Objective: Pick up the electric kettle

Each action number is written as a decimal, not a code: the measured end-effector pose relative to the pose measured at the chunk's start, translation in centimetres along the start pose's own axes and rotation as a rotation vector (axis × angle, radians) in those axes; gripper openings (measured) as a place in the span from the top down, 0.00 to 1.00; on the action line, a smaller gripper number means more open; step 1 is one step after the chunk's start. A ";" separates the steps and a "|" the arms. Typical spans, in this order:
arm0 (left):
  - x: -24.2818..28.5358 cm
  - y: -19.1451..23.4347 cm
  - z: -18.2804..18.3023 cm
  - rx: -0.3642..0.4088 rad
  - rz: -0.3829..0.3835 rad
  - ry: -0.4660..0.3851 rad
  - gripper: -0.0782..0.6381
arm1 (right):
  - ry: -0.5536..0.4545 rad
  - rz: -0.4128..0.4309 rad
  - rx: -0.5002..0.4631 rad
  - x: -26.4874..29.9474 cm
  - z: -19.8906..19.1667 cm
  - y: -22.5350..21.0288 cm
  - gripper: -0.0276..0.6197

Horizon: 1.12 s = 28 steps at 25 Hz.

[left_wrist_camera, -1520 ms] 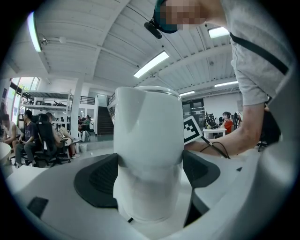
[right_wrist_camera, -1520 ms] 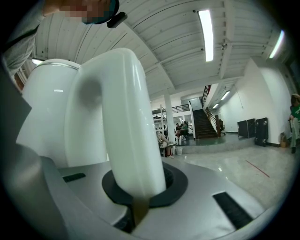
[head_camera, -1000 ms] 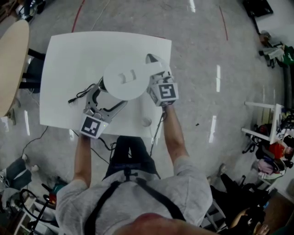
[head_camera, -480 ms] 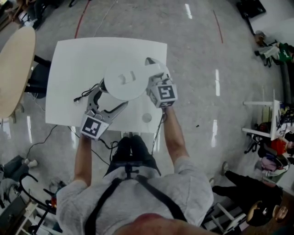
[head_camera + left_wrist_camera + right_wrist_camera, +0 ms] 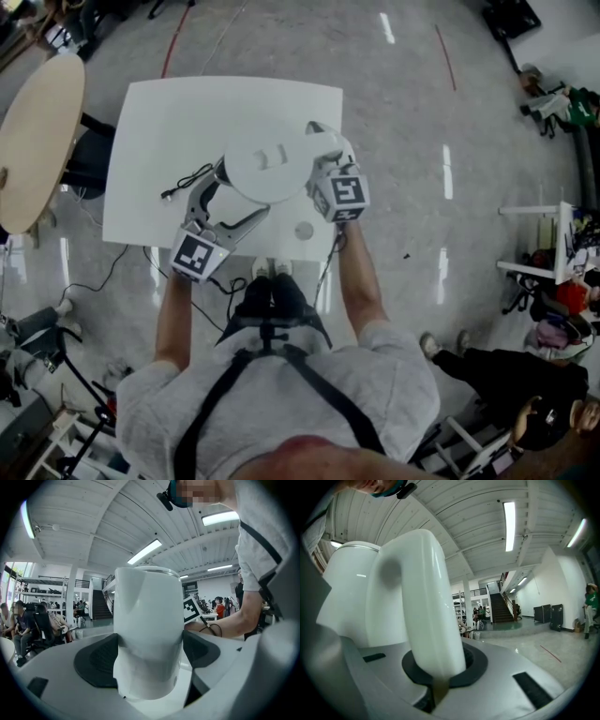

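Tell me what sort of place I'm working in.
Probably a large open lab or workshop hall: a polished floor with red tape lines, a high ribbed ceiling with strip lights, and a staircase in the background.

no words, brand names or numbers can be read in any view. the only printed signs are black-and-white square markers: one on the cube of the left gripper, another on the cube of the right gripper. they carry block patterns, not letters.
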State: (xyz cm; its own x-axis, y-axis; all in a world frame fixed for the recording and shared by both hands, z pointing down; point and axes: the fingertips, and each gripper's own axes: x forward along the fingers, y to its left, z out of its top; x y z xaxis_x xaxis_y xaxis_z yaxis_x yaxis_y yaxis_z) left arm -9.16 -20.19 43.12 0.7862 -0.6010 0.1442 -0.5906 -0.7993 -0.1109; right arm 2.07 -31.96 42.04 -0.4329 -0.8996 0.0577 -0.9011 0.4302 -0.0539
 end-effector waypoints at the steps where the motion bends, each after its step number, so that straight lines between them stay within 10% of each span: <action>1: -0.2 0.0 0.2 0.001 -0.001 -0.004 0.28 | -0.001 -0.001 0.001 -0.1 0.2 0.1 0.95; 28: -2.4 -3.8 5.4 -0.005 -0.049 -0.034 0.28 | -0.009 -0.052 -0.018 -5.9 5.0 0.5 0.95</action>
State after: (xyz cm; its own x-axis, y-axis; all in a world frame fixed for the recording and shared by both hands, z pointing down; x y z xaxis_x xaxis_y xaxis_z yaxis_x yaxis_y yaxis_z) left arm -7.79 -15.74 37.87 0.8201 -0.5604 0.1160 -0.5518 -0.8281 -0.0991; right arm 4.25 -26.82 36.73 -0.3856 -0.9213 0.0510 -0.9226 0.3843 -0.0334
